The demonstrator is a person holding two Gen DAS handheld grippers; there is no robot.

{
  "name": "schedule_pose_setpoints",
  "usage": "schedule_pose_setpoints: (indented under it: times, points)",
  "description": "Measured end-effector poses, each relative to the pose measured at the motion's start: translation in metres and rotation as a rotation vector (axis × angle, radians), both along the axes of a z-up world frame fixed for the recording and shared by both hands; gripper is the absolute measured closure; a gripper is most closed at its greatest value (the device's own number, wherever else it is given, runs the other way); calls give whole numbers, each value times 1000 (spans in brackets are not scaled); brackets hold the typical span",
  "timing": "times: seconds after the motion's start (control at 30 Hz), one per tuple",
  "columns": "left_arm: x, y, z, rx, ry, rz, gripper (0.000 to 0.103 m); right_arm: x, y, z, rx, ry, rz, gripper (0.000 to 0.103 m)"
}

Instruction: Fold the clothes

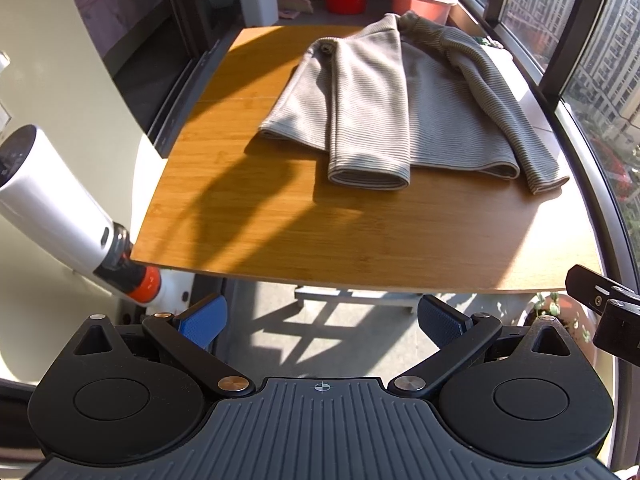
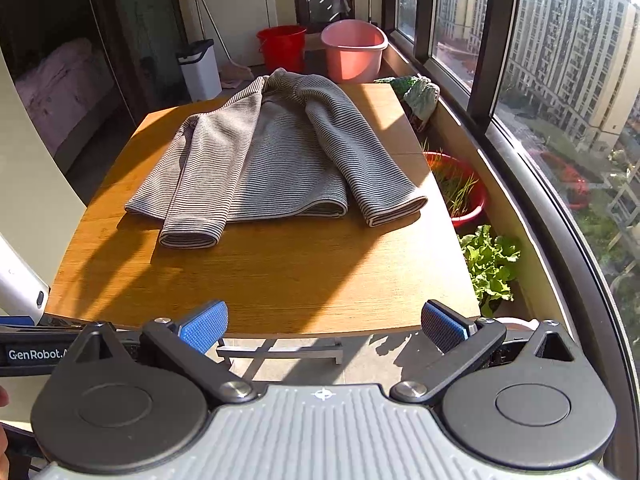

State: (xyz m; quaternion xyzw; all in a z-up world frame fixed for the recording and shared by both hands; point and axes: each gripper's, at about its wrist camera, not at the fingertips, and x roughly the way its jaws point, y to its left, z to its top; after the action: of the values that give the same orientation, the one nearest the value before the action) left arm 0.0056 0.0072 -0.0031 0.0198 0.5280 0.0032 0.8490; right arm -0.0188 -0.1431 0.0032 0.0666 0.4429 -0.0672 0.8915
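Observation:
A grey striped sweater (image 1: 400,96) lies flat on the wooden table (image 1: 320,232), both sleeves folded in over the body, cuffs towards me. It shows the same way in the right wrist view (image 2: 280,160) on the table (image 2: 280,272). My left gripper (image 1: 322,320) is open and empty, held back off the table's near edge, well short of the sweater. My right gripper (image 2: 324,326) is open and empty too, at the near edge of the table. Part of the right gripper (image 1: 608,312) shows at the right edge of the left wrist view.
A red bucket (image 2: 282,46), a pink basin (image 2: 354,50) and a white bin (image 2: 200,66) stand beyond the table's far end. Potted plants (image 2: 490,264) and a red pot (image 2: 460,188) line the window sill on the right. A white cylinder device (image 1: 52,200) is at left.

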Motion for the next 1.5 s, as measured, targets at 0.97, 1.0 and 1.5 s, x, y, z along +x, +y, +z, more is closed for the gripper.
schedule_pose_setpoints:
  times: [0.97,1.0,1.5]
  points:
    - [85,36,-41,-122,68,-84,0,78,15,-34,80,41,-47,0]
    - [93,41,-45,-177,73,-88,0,83,13,-36,110,38,-54,0]
    - [247,14,-82,-248,-14,-308,0,203,-6,-62,282,-42,-102,0]
